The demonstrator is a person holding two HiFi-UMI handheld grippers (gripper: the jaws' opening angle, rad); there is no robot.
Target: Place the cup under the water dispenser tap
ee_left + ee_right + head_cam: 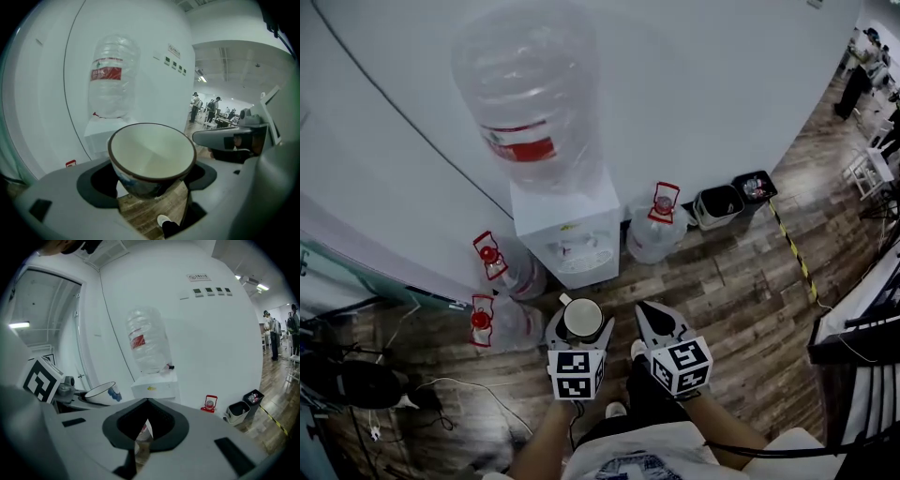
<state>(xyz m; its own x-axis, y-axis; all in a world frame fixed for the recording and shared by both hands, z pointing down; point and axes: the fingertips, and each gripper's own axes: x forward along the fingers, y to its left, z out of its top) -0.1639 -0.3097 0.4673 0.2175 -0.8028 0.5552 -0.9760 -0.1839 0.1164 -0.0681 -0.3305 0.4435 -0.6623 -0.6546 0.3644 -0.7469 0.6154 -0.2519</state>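
**Head view.** The cup [582,317] is seen held in the left gripper [579,328], one jaw against each side of its wall. It is upright with the mouth up and is carried above the wood floor [741,281]. The water dispenser [567,230] stands directly on the far side of the cup, against the wall, with an inverted bottle [528,103] on top. The tap panel [578,251] faces the cup, but single taps are too small to be told apart. The right gripper [649,314] is held just to the right of the cup, its jaws drawn to a point.

**Left gripper view.** The jaws are set apart by the cup's width and closed onto the cup [152,157], which appears empty. The dispenser body [101,131] is seen beyond the rim, a little to the left of the gripper's axis.

**Right gripper view.** The jaws of the right gripper [146,416] are brought together, with nothing between them. The cup [101,391] appears at the left, nearer than the dispenser [154,387].

**Judgement.** The carrying arm is the left one. A straight advance toward the far side, trimmed slightly left, is judged to be required. The cup is not yet under the tap.
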